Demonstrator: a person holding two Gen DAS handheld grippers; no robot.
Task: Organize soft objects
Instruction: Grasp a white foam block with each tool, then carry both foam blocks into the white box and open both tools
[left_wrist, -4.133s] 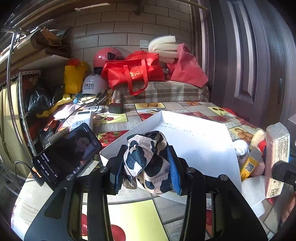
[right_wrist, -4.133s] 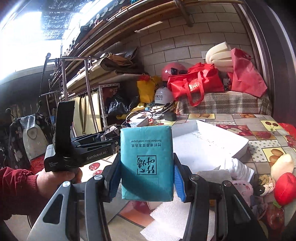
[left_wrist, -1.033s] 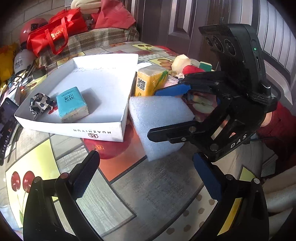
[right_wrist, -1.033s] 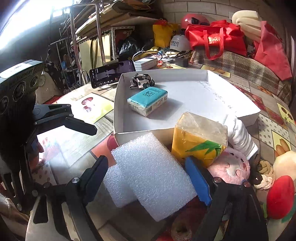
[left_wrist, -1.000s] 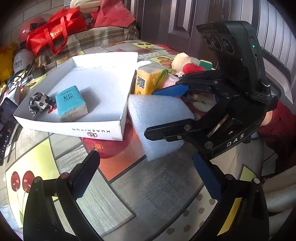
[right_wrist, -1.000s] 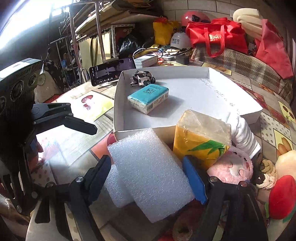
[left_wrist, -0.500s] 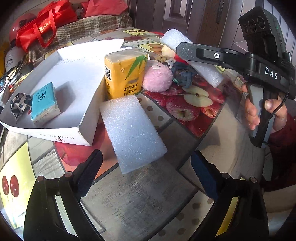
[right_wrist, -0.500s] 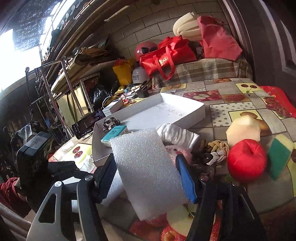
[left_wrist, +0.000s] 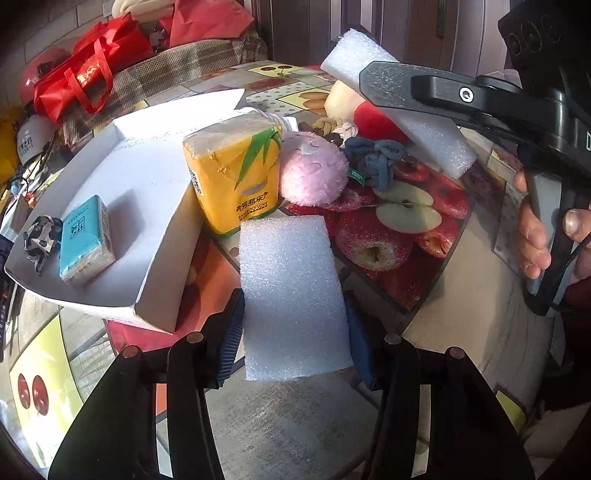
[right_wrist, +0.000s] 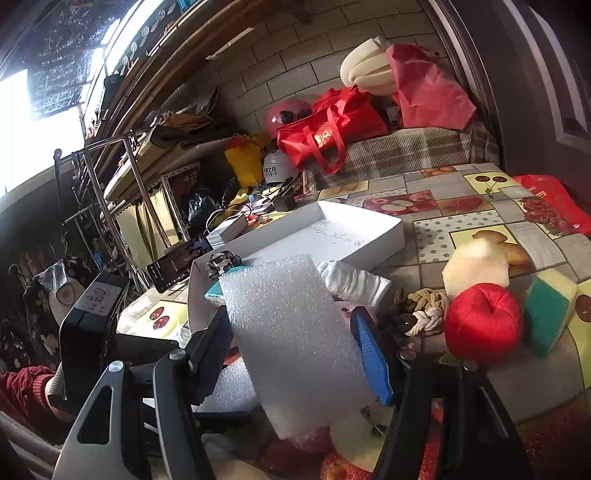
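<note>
My left gripper (left_wrist: 293, 336) is shut on a white foam block (left_wrist: 291, 291) that lies on the table beside the white tray (left_wrist: 147, 302). My right gripper (right_wrist: 299, 354) is shut on a second white foam block (right_wrist: 291, 332) and holds it up in the air; it also shows in the left wrist view (left_wrist: 402, 99). The tray holds a teal tissue pack (left_wrist: 85, 236) and a cow-print cloth (left_wrist: 40, 232). A yellow tissue pack (left_wrist: 236, 170), a pink plush ball (left_wrist: 314, 173) and a blue knotted cloth (left_wrist: 373, 158) sit by the tray.
A rolled white sock (right_wrist: 351, 280), a rope knot (right_wrist: 421, 306), a red yarn apple (right_wrist: 480, 321), a white soft block (right_wrist: 476, 266) and a green sponge (right_wrist: 550, 310) lie on the table right of the tray. A phone (right_wrist: 177, 262) stands left of it. Bags crowd the back.
My left gripper has moved forward and closed on the foam block on the table. My right gripper has lifted its foam block a little higher.
</note>
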